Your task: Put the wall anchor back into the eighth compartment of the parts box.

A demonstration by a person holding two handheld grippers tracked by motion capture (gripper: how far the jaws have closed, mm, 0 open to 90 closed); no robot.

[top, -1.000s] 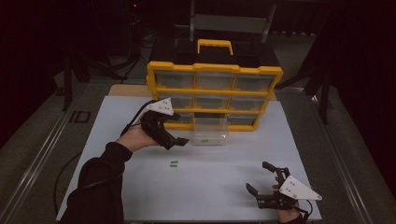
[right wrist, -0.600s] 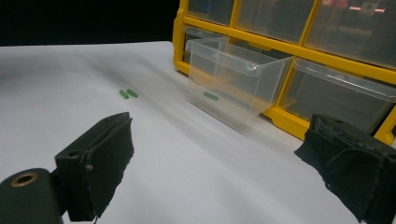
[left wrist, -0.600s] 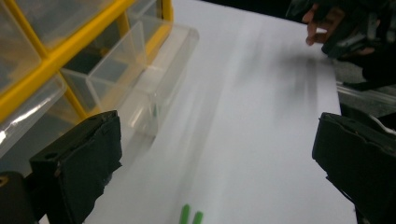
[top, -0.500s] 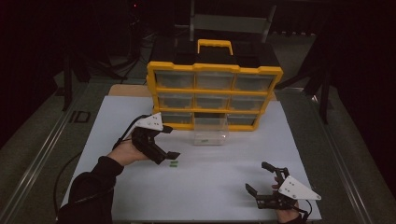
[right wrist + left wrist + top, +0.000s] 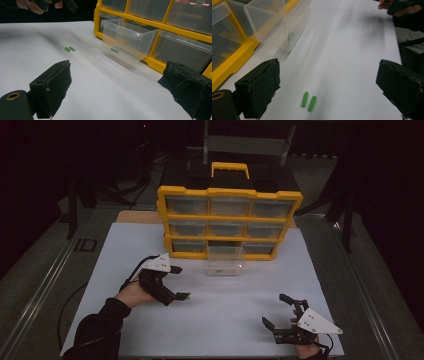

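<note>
Left gripper (image 5: 181,296) jaws spread wide, poised over two green pegs (image 5: 309,101) on white table (image 5: 230,320), near-left of clear drawer (image 5: 225,264). Pegs lie side by side between jaws, long axes running along approach line. Right gripper (image 5: 278,319) also spread, well apart at near right. No readable writing on yellow organizer (image 5: 230,195).

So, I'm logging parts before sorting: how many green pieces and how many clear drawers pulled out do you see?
Green pieces on the table: 2
Green pieces in the pulled-out drawer: 1
Clear drawers pulled out: 1
Total: 4
</note>
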